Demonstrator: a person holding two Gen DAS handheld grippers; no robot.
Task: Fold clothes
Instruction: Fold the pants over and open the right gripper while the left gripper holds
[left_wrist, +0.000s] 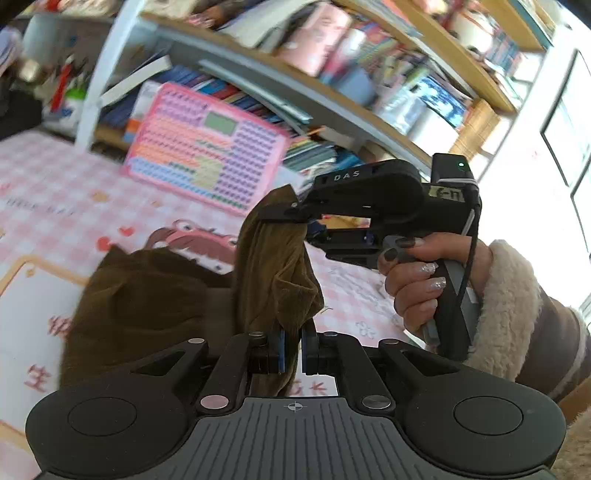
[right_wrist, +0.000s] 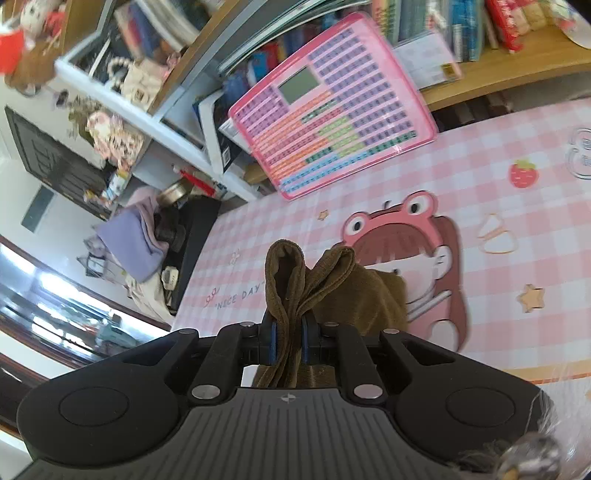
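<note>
The brown garment (left_wrist: 155, 306) is pinched by both claws right now. The left gripper (left_wrist: 293, 350) has its pads clamped on one bunched edge of the cloth, and the right gripper (right_wrist: 290, 341) is squeezed tight on another gathered bit, with the fabric poking up in two loops past its fingers. In the left view you can see the right gripper from the side, biting a top corner, so part of the cloth hangs between the two while the rest slumps down onto the pink checked table mat (right_wrist: 498, 221).

Which fold this is, I can't tell from one look. My take on doing it well: pull the two held points gently apart so the edge goes taut and flat, keep both at the same height, then lower it so the hanging part lands smooth instead of crumpled. The grips look bunchy, so wrinkles are the risk.

Readable stuff: "DAS" on the right gripper's body, "NICE DAY" printed on the mat near the frog-hat cartoon girl (right_wrist: 399, 251). A pink keyboard toy (right_wrist: 332, 107) leans against the bookshelf (left_wrist: 332, 74) behind; its key labels are too blurry to read.
</note>
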